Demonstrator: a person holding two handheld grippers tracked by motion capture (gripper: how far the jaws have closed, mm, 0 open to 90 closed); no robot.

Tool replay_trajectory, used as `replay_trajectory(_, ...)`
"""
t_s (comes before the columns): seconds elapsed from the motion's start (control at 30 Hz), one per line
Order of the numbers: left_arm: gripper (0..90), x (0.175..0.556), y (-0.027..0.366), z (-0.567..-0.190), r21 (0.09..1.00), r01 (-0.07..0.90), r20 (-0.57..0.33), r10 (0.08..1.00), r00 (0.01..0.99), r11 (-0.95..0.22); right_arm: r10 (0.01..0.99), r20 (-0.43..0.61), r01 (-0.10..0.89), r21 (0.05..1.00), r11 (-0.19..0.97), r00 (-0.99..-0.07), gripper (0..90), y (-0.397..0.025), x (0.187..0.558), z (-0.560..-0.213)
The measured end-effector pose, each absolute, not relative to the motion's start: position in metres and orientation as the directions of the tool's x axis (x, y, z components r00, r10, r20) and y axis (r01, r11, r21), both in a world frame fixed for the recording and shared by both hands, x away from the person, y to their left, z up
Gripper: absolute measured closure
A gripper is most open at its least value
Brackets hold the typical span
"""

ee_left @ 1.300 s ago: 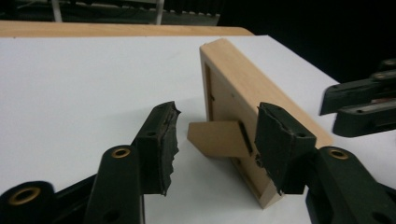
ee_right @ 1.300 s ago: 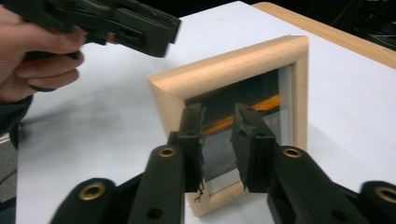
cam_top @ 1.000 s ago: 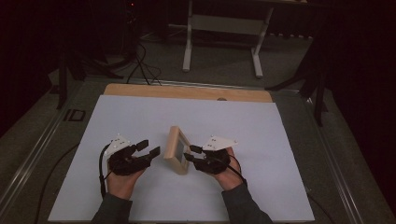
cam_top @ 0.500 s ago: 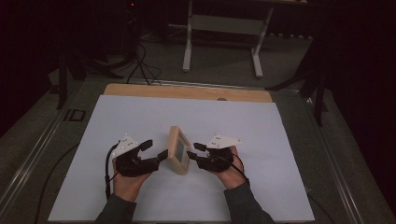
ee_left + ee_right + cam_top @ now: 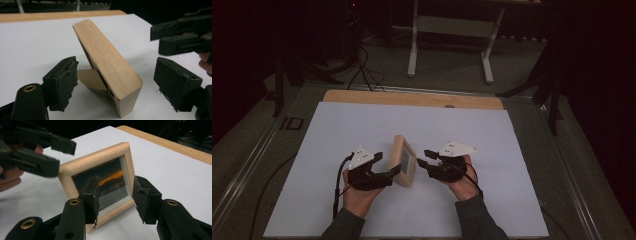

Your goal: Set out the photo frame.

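— two grippers, one frame. where does the frame (image 5: 403, 161) sit?
— between them on the white sheet (image 5: 362, 125), standing on its lower edge and leaning back on a rear strut. its glass face turns toward the right gripper (image 5: 426, 158), its wooden back toward the left gripper (image 5: 393, 171).

— what is the left gripper doing?
— its jaws stand wide apart and hold nothing. in the left gripper view the frame's (image 5: 107, 65) back edge rises between the two pads (image 5: 62, 80), just ahead of them, with clear space on either side. the strut (image 5: 91, 79) shows low beside the near pad. from above, the tips look to be right at the frame's near corner; i cannot tell whether they touch it.

— and the right one?
— also parted, less widely, and empty. in the right gripper view (image 5: 115, 192) its pads (image 5: 143, 192) sit in front of the glass (image 5: 110, 180), near the frame's lower right corner, apart from the wood. the picture behind the glass is dark with an orange streak.

— can each gripper see the other?
— yes. the left gripper (image 5: 37, 147) shows beyond the frame's far corner in the right gripper view, jaws spread, with a bit of a hand (image 5: 11, 178) behind it. the right gripper (image 5: 182, 32) shows off to the side in the left gripper view.

— anything past the frame?
— bare sheet, then a wooden strip (image 5: 412, 98) along the table's far edge.
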State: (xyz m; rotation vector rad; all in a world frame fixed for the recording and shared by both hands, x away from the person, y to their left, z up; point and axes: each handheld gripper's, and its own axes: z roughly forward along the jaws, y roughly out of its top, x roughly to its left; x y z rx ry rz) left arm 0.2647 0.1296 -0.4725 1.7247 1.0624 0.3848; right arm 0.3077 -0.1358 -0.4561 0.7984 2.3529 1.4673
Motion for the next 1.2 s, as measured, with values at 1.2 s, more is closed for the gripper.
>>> replay_trajectory(1.2,48.3,0.277,0.118,-0.487,0.833,0.546,-0.287,0.774,0.564,-0.089,0.592,0.069,0.311,0.896,0.317,-0.803,55.7,-0.147,0.31,-0.451)
